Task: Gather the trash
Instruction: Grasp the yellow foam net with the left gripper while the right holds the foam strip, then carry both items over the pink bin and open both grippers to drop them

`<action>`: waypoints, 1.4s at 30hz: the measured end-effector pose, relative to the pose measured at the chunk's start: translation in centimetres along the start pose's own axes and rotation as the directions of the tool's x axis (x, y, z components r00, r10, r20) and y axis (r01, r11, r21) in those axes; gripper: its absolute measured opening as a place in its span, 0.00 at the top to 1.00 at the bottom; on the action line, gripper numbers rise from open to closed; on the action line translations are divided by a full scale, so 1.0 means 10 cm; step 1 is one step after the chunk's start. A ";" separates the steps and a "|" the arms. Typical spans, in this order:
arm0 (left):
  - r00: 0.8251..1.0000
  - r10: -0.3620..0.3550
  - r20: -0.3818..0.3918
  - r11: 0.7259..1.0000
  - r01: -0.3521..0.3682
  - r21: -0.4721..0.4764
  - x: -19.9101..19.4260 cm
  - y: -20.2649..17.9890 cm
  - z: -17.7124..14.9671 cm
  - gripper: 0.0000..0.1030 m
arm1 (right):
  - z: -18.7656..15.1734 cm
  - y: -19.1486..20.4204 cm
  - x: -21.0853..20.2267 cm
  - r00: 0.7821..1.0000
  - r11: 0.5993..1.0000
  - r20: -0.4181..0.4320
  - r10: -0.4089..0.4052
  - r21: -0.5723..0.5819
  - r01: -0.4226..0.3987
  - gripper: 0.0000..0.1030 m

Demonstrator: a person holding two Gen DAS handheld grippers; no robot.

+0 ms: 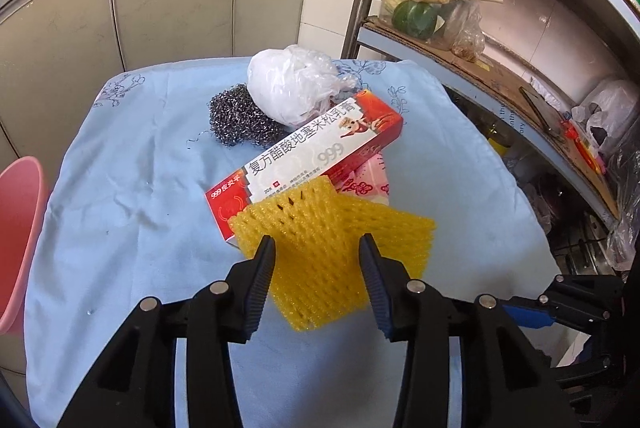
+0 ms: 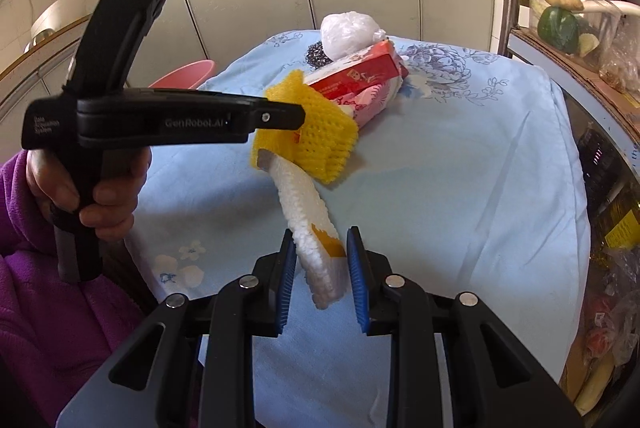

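Observation:
A yellow foam net (image 1: 320,228) lies on the blue-clothed table (image 1: 120,167), leaning against a red medicine box (image 1: 312,155). My left gripper (image 1: 316,243) is open, its fingers on either side of the net's near part without pressing it. In the right wrist view, a hand in a purple sleeve holds that left gripper (image 2: 298,115) over the yellow foam net (image 2: 320,139). My right gripper (image 2: 320,232) is shut on a white foam net (image 2: 300,203), a strip whose far end reaches the yellow one.
Behind the box sit a white plastic bag (image 1: 292,83), a steel wool scourer (image 1: 240,119) and a pink patterned packet (image 1: 368,179). A pink basin (image 1: 20,236) stands at the table's left edge. A cluttered metal shelf (image 1: 480,75) runs along the right.

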State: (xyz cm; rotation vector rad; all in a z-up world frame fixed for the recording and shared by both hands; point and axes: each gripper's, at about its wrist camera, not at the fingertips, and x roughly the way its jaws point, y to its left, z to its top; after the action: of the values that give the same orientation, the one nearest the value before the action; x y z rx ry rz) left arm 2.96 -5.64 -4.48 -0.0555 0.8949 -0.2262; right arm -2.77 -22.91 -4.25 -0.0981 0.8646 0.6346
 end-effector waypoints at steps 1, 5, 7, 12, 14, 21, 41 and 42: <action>1.000 0.001 -0.002 1.000 -0.001 0.001 0.00 0.02 -0.01 0.65 | 0.00 -0.01 0.00 1.000 1.000 0.001 -0.001 0.003 0.001 0.75; 1.000 -0.024 0.007 0.999 0.024 -0.033 -0.06 0.13 -0.03 0.88 | 0.02 -0.02 -0.03 1.000 1.000 0.015 0.003 0.009 -0.003 0.75; 0.999 -0.026 0.019 0.999 0.027 -0.047 -0.09 0.18 -0.04 0.92 | 0.04 -0.02 -0.05 1.000 1.000 0.025 0.005 0.010 -0.005 0.75; 0.998 -0.034 0.045 0.995 0.038 -0.088 -0.24 0.32 -0.04 0.93 | 0.08 -0.03 -0.12 0.998 0.999 0.061 0.021 0.030 -0.023 0.75; 0.998 -0.031 0.062 0.995 0.037 -0.098 -0.32 0.37 -0.04 0.93 | 0.12 -0.02 -0.14 0.997 0.999 0.076 0.028 0.036 -0.031 0.75; 0.991 -0.004 0.134 0.987 0.026 -0.160 -0.62 0.61 -0.09 0.93 | 0.32 0.05 -0.10 0.994 0.998 0.096 0.053 0.035 -0.056 0.75; 0.934 0.186 0.305 0.954 -0.097 -0.283 -1.43 1.38 -0.31 0.93 | 1.18 0.90 0.31 0.975 0.972 0.102 0.197 -0.149 -0.181 0.75; 0.932 0.193 0.308 0.951 -0.101 -0.292 -1.45 1.42 -0.32 0.93 | 1.23 0.97 0.34 0.974 0.969 0.100 0.203 -0.162 -0.186 0.75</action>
State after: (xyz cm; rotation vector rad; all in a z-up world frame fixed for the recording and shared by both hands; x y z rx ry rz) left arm -5.88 11.52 2.62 -0.2736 0.5823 0.0512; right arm 1.81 -9.38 2.92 -0.1132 0.7175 0.8827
